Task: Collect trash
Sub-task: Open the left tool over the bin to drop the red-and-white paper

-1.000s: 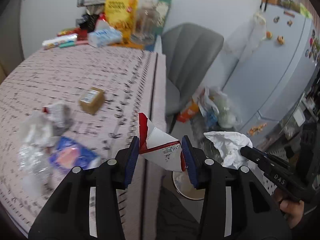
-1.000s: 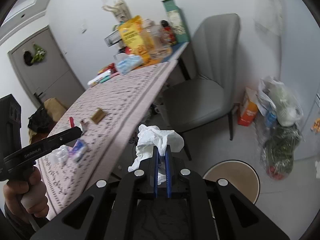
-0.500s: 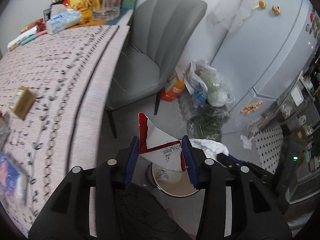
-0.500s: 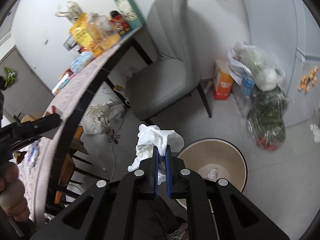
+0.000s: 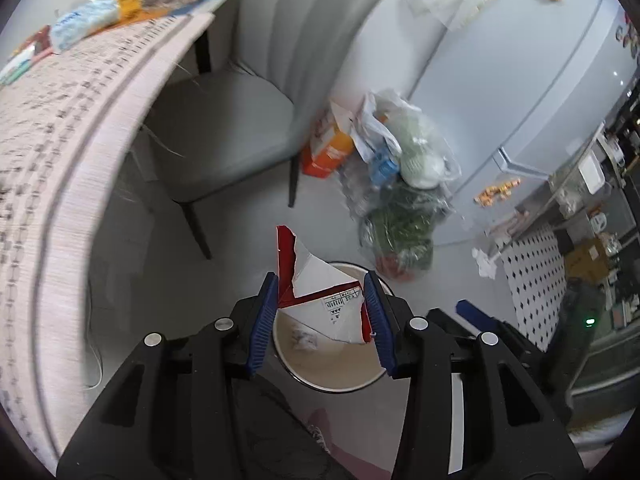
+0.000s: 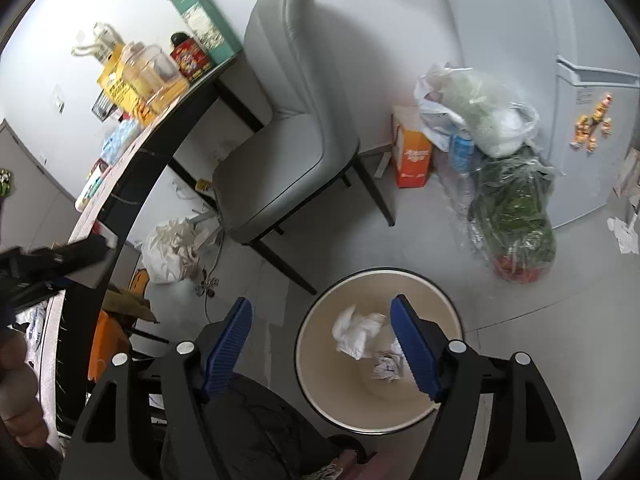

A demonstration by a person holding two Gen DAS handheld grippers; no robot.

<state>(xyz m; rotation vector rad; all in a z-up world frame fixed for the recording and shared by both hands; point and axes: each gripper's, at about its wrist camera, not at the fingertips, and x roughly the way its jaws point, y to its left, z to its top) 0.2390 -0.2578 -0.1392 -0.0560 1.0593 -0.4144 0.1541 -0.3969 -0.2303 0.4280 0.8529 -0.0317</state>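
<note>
My left gripper (image 5: 322, 314) is shut on a torn red and white carton piece (image 5: 320, 292) and holds it above the round beige trash bin (image 5: 320, 376) on the floor. My right gripper (image 6: 322, 344) is open and empty over the same bin (image 6: 316, 380). A crumpled white tissue (image 6: 358, 334) lies inside the bin beside a smaller paper ball (image 6: 386, 366). The right gripper's blue fingertip (image 5: 472, 312) shows at the right in the left wrist view.
A grey chair (image 6: 288, 160) stands behind the bin by the table edge (image 5: 100, 152). Plastic bags of groceries (image 6: 512, 216) and an orange box (image 6: 414, 156) sit against the fridge (image 5: 520, 72). A white bag (image 6: 172, 250) lies under the table.
Both grippers swung from the table down over the bin. The right gripper opened and the white tissue dropped into the bin. The left gripper still holds the carton piece.
</note>
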